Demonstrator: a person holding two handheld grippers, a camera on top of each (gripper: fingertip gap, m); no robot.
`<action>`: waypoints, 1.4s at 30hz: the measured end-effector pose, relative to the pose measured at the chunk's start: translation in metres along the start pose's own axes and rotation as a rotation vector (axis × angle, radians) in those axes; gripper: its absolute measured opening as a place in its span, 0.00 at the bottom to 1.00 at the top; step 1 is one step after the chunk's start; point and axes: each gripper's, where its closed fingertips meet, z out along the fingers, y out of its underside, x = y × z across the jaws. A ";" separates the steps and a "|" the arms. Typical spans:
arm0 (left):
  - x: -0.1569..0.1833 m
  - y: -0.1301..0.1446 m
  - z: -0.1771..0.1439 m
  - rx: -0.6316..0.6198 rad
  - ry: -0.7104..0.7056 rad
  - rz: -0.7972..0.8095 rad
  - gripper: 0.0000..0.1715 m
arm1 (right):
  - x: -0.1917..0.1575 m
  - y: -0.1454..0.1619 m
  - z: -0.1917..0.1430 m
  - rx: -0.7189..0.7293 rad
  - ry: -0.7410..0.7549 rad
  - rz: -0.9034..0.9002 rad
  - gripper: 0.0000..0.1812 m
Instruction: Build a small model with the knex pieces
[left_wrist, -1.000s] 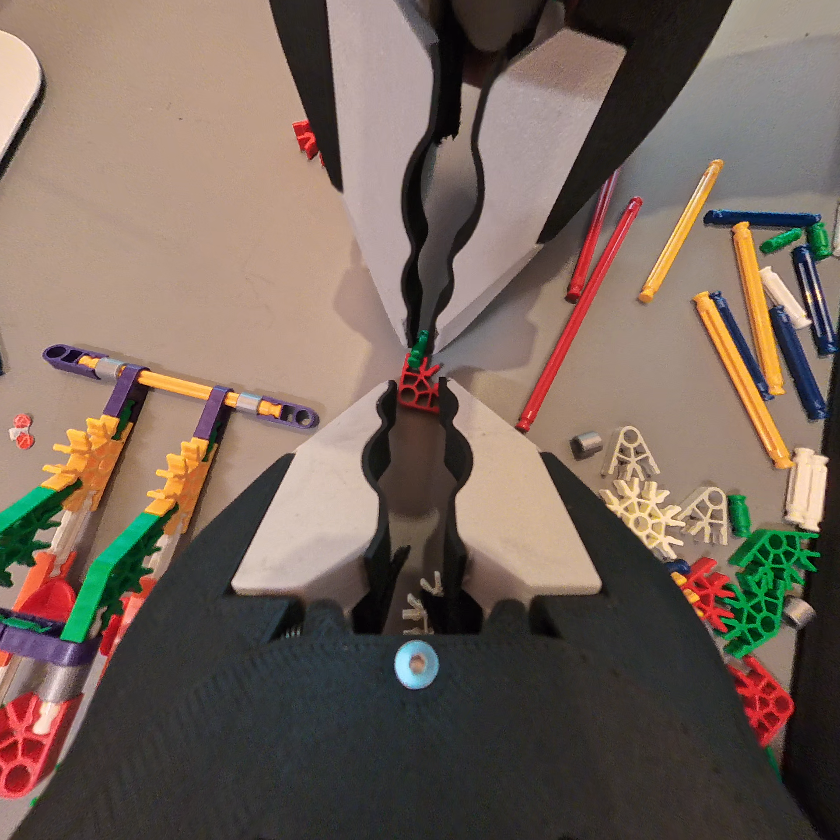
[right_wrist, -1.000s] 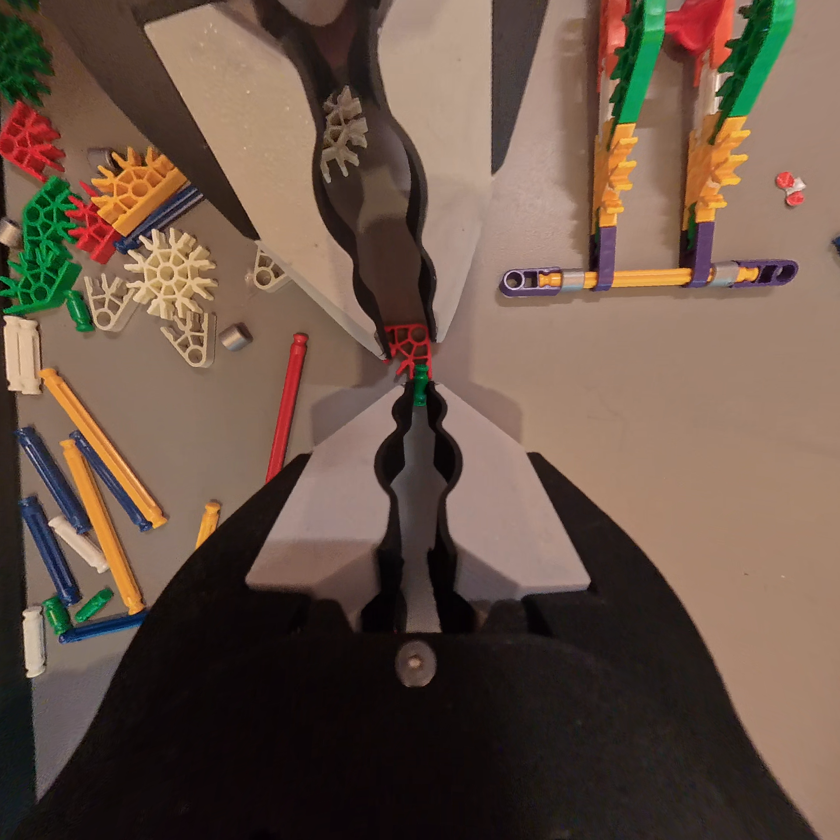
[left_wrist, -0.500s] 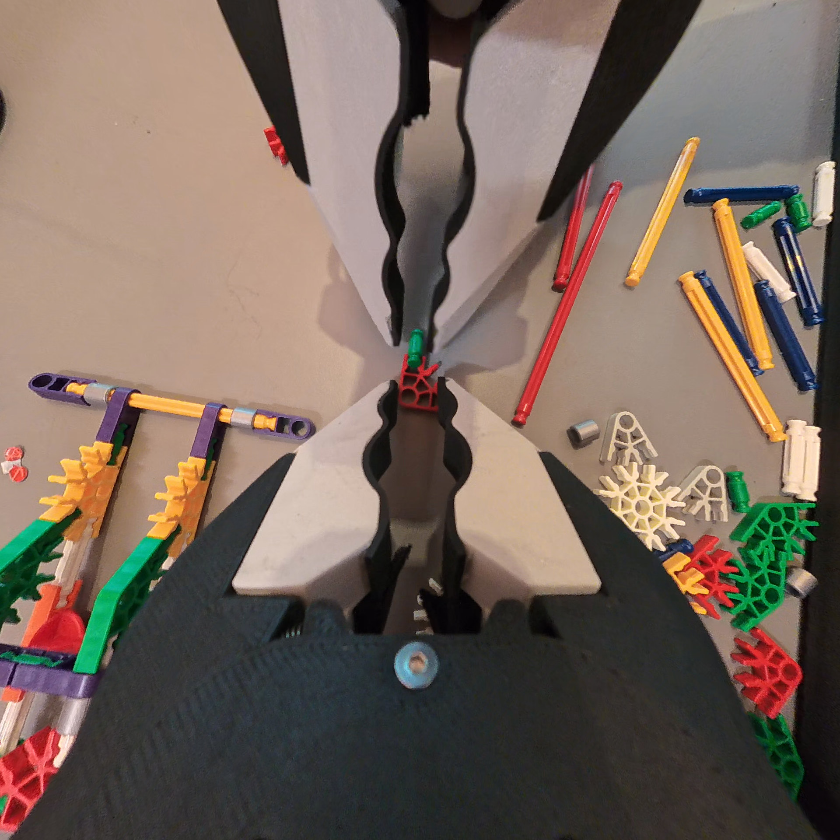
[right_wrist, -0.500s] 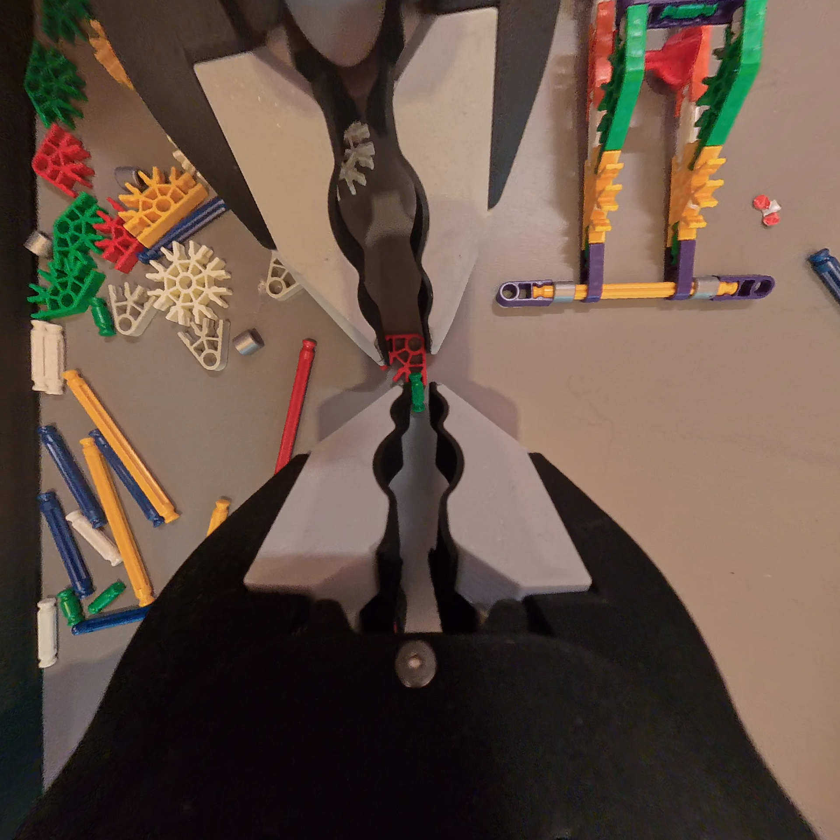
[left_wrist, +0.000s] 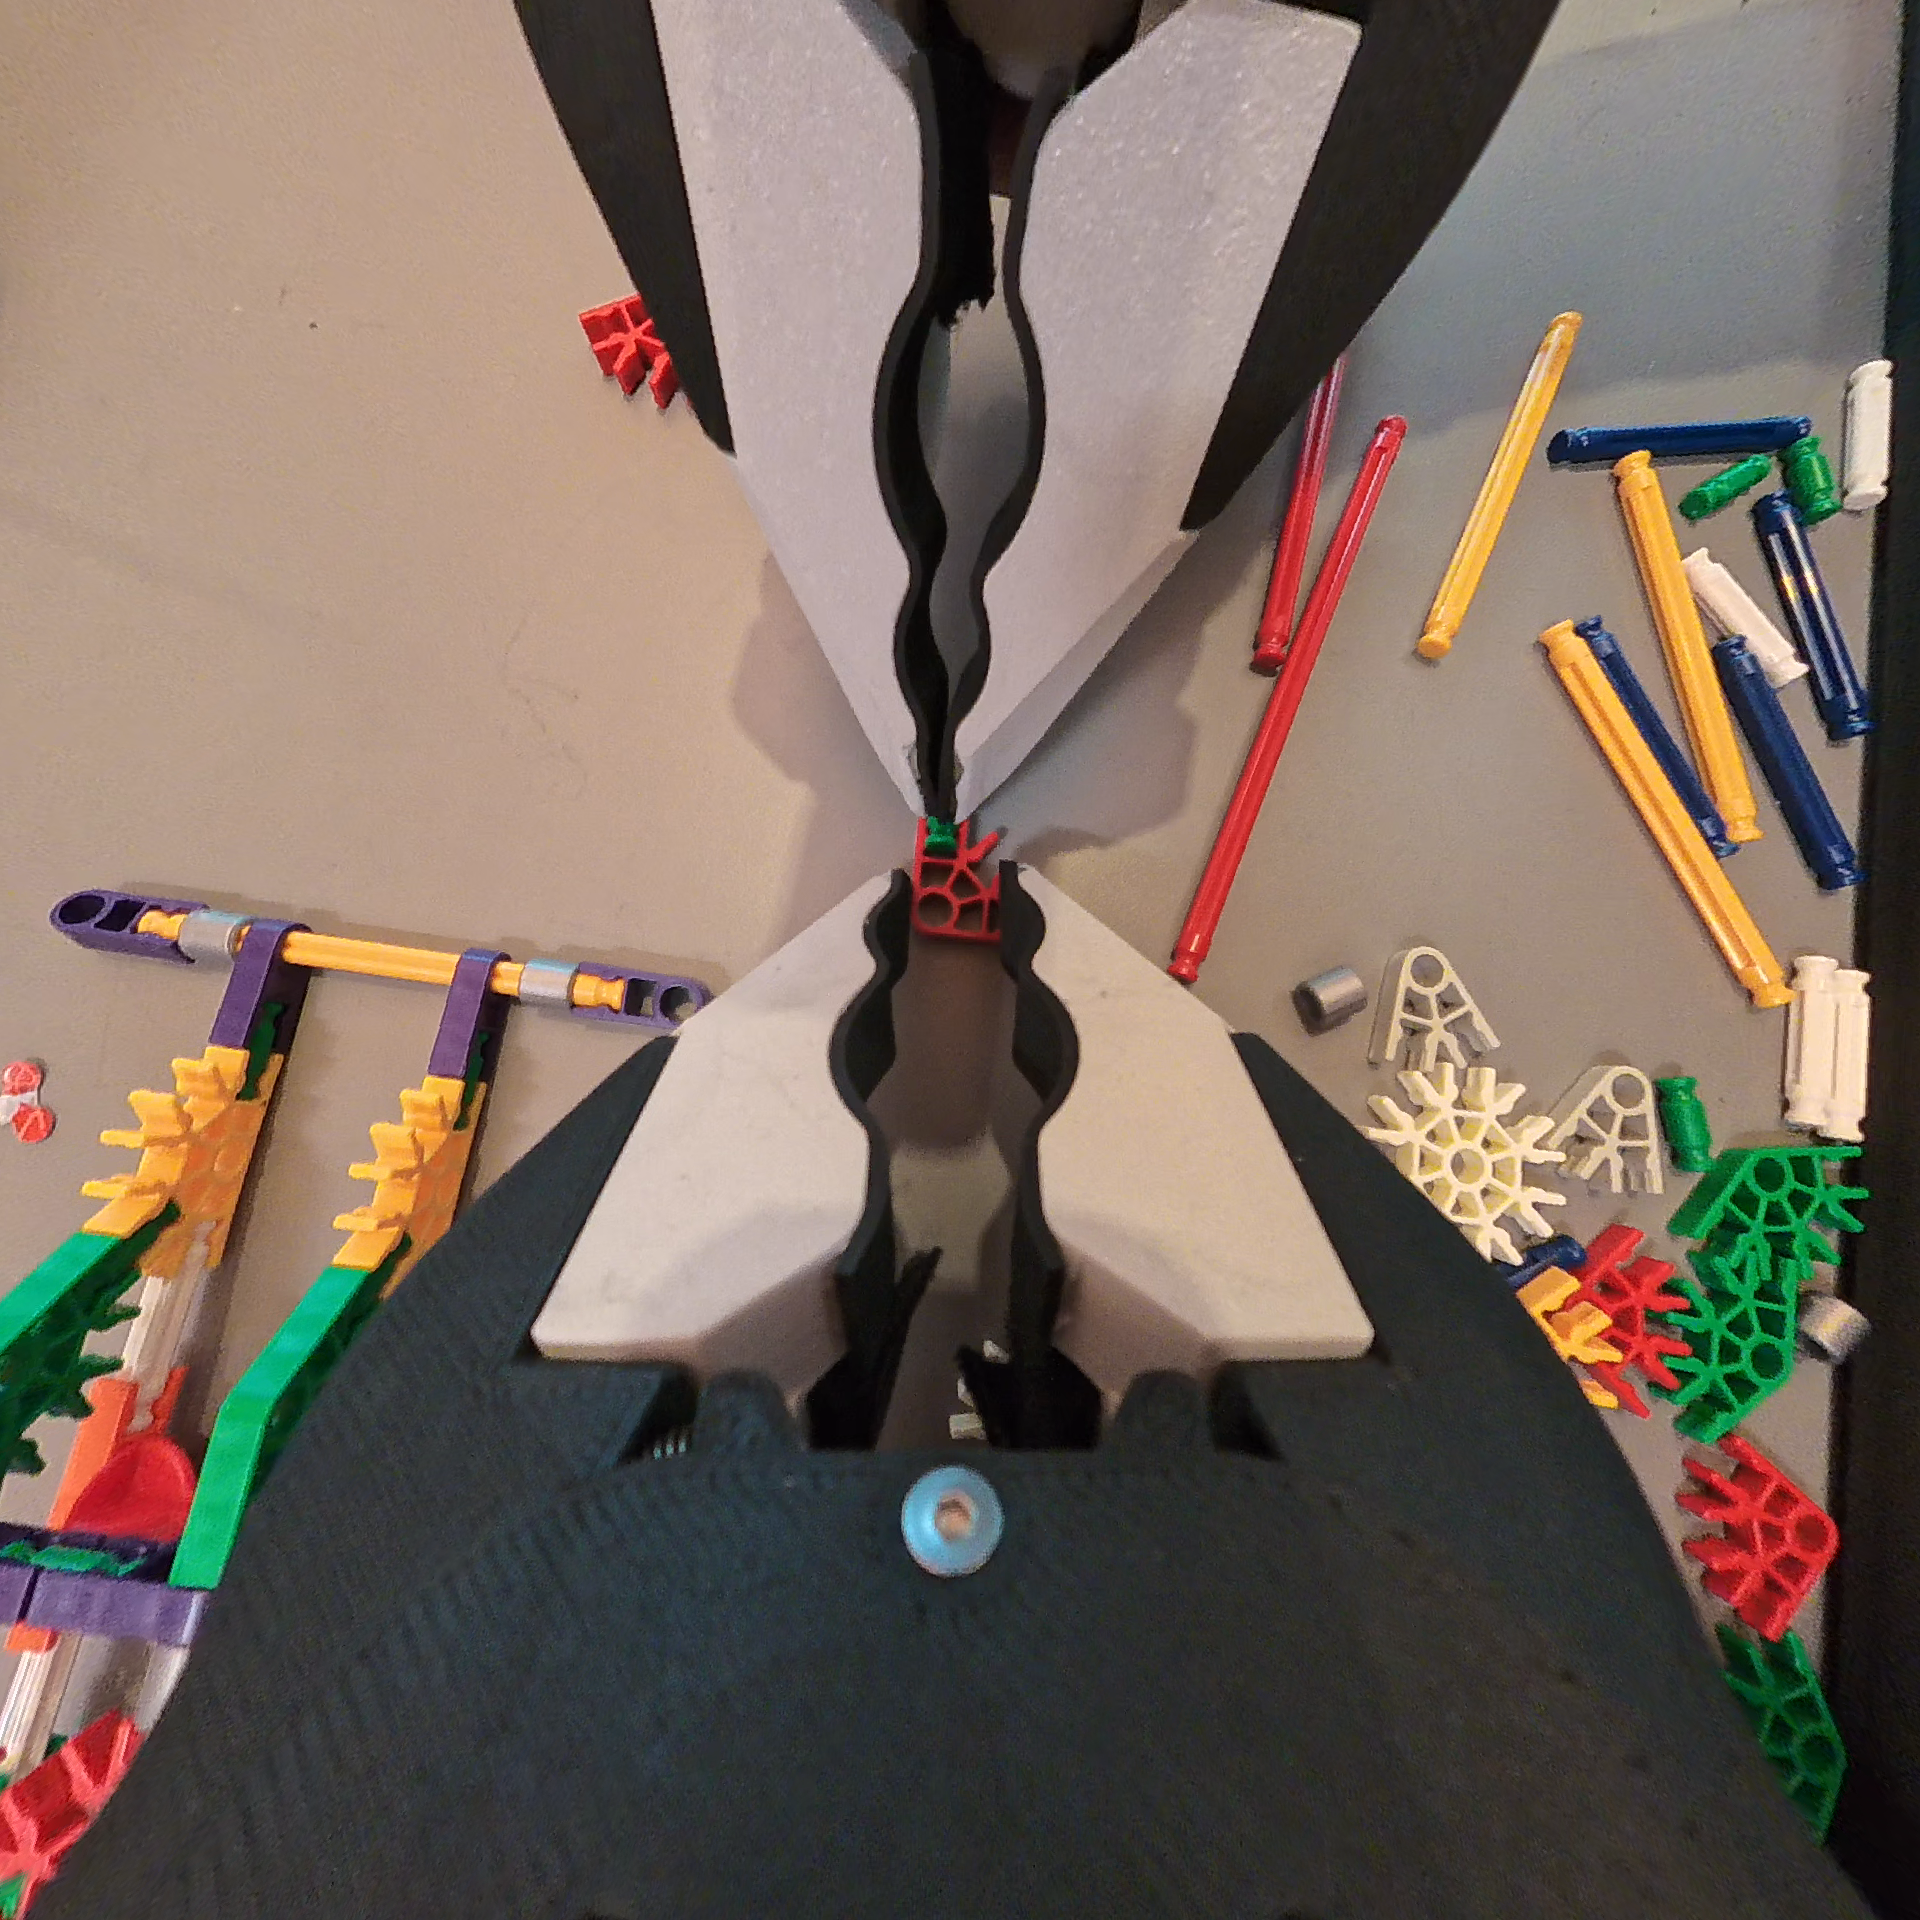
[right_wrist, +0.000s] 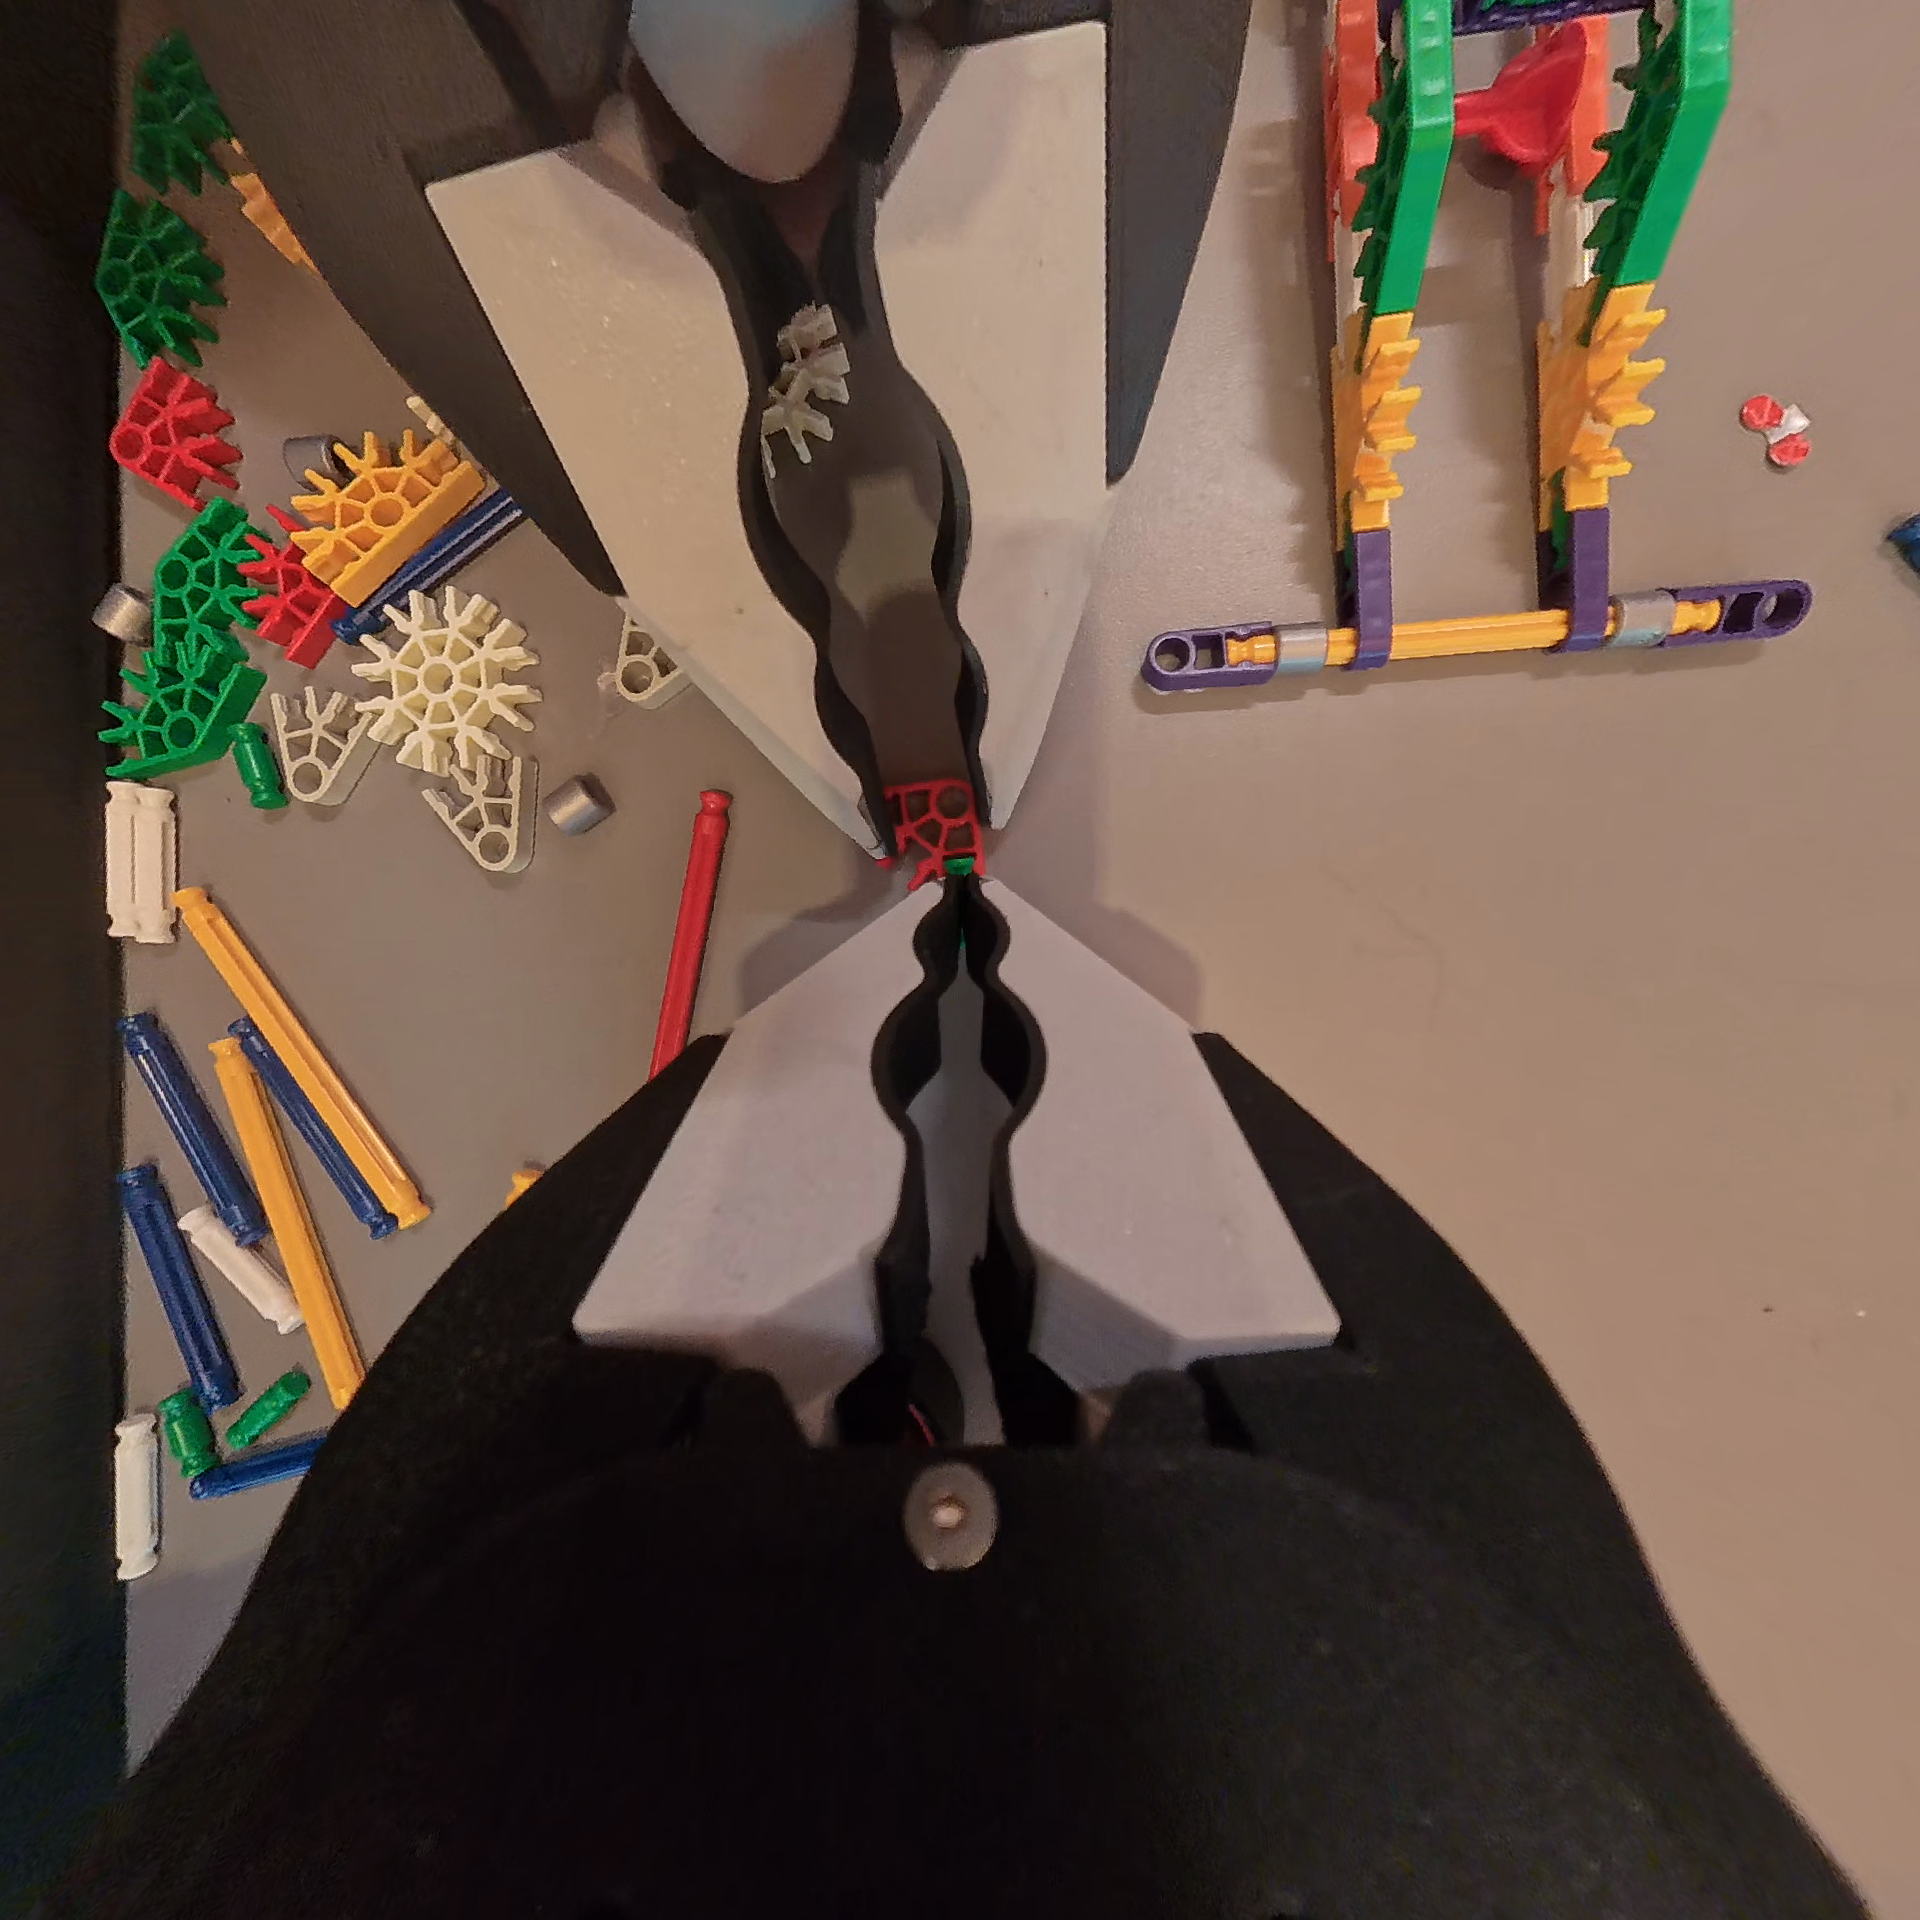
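The left hand-held gripper (left_wrist: 956, 902) pinches a small red connector (left_wrist: 956, 902) at its fingertips, above the grey table (left_wrist: 364, 520). Facing it tip to tip, the right hand-held gripper (right_wrist: 958, 902) is pressed together on a short green rod (right_wrist: 960, 864), of which only the end shows, seated in one of the connector's slots.

The risk, as I judge it, lies in that tiny joint: both grips sit at the extreme fingertips, so a slight twist or off-axis push could lever the connector out of the pinch or let the rod slip, and either piece would drop among the loose parts below.

To the left gripper's left lies a built frame (left_wrist: 343, 951) of purple, yellow and green pieces. To its right are a long red rod (left_wrist: 1288, 696), then a white snowflake connector (left_wrist: 1465, 1158), grey connectors and green and red ones, with yellow and blue rods (left_wrist: 1704, 665) beyond. Nothing stands between the two grippers; the clutter lies well to the sides.
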 end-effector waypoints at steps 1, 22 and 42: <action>0.000 0.000 0.000 0.001 0.001 0.000 0.08 | 0.000 0.000 0.000 -0.002 -0.003 0.003 0.00; 0.001 0.000 0.001 0.054 0.025 -0.023 0.08 | 0.001 0.000 0.003 -0.231 -0.084 0.125 0.00; 0.003 0.002 0.000 0.108 -0.012 0.021 0.08 | -0.005 -0.006 0.011 -0.343 0.025 0.238 0.00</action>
